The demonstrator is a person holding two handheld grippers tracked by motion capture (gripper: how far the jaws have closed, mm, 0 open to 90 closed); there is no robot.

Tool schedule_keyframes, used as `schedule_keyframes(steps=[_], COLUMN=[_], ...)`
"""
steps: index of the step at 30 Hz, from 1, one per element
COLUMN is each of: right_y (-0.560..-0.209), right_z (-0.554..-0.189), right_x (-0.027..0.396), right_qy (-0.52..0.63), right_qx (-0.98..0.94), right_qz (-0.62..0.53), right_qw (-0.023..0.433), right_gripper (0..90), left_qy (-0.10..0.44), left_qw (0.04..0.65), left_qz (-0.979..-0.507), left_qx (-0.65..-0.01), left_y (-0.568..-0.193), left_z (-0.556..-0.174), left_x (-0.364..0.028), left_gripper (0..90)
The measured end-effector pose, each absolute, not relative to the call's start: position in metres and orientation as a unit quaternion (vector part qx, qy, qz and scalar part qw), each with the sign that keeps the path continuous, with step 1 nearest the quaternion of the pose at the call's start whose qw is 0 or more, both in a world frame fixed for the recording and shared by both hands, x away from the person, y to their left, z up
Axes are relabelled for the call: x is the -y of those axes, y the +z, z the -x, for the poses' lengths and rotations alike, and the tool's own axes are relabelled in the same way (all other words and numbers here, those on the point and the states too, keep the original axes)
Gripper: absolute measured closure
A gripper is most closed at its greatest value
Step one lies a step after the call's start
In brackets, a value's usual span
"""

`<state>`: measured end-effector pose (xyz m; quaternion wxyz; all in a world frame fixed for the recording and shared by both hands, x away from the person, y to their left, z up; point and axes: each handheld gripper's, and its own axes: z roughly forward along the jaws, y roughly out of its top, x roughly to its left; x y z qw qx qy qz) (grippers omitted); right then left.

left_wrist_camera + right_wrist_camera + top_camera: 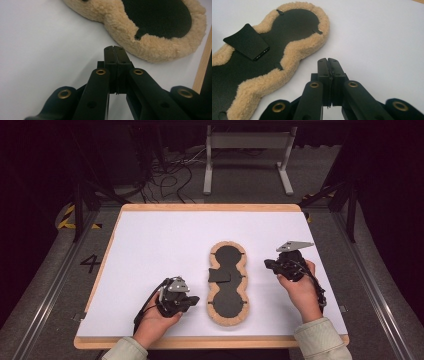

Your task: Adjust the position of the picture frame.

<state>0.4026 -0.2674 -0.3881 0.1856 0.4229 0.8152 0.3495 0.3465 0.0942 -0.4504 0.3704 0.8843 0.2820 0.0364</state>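
1. The fleece-edged pad (228, 283), a peanut-shaped piece with a tan fleece border and a black inner face, lies flat near the middle of the white bench (150, 250), its long axis running away from the person.
2. A black flap (219, 275) lies across the narrow waist of the pad; in the right gripper view it appears as a loose rectangular tab (247, 45) resting on the black face and overlapping the fleece border. Whether it is sewn on along one edge or merely laid there cannot be told from these views.
3. The left hand-held gripper (192, 299) rests low on the bench just beside the near lobe of the pad, not touching it. Its jaws are pressed fully together with nothing between them, as the left gripper view (115, 48) confirms; the fleece border lies a little ahead of the tips.
4. The right hand-held gripper (269, 265) hangs on the other side of the pad, near its waist and apart from it. Its jaws are likewise closed on nothing (327, 60).
5. State of the work, as a judgement: the pad lies spread open and flat, black face up, and neither tool has hold of it. If the aim is to fold, turn or move the pad, that step remains wholly undone; the next move calls for either hand-held gripper to open and take the fleece border or the flap.
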Motion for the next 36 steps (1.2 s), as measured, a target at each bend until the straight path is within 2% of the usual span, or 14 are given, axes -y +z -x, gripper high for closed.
schedule_keyframes(steps=[5,6,9,14,27,32,36], right_y=[-0.387,-0.387,-0.385,-0.382,-0.38,-0.382,-0.385], right_z=[-0.398,-0.397,-0.393,-0.39,-0.389,-0.39,-0.395], right_x=[0.277,0.279,0.286,0.295,0.293,0.287,0.281], right_qy=[0.349,0.35,0.352,0.355,0.352,0.351,0.347], right_qx=[-0.809,-0.807,-0.803,-0.796,-0.803,-0.805,-0.812], right_qz=[-0.435,-0.436,-0.442,-0.451,-0.446,-0.444,-0.436], right_qw=[0.188,0.189,0.189,0.191,0.181,0.177,0.174], right_gripper=[88.5,88.3,88.2,88.2,88.9,90.0,90.0], left_qy=[0.016,0.029,0.024,0.02,0.008,0.02,0.023], left_qw=[0.352,0.347,0.345,0.353,0.368,0.368,0.379], left_qz=[-0.899,-0.902,-0.904,-0.908,-0.903,-0.903,-0.894], left_qx=[-0.262,-0.256,-0.252,-0.227,-0.221,-0.22,-0.239], left_y=[-0.454,-0.455,-0.454,-0.455,-0.458,-0.456,-0.449], left_z=[-0.345,-0.345,-0.346,-0.346,-0.346,-0.344,-0.347], left_x=[-0.077,-0.074,-0.07,-0.051,-0.005,-0.008,-0.033], left_gripper=[90.0,90.0,90.0,90.0,89.9,89.3,87.8])
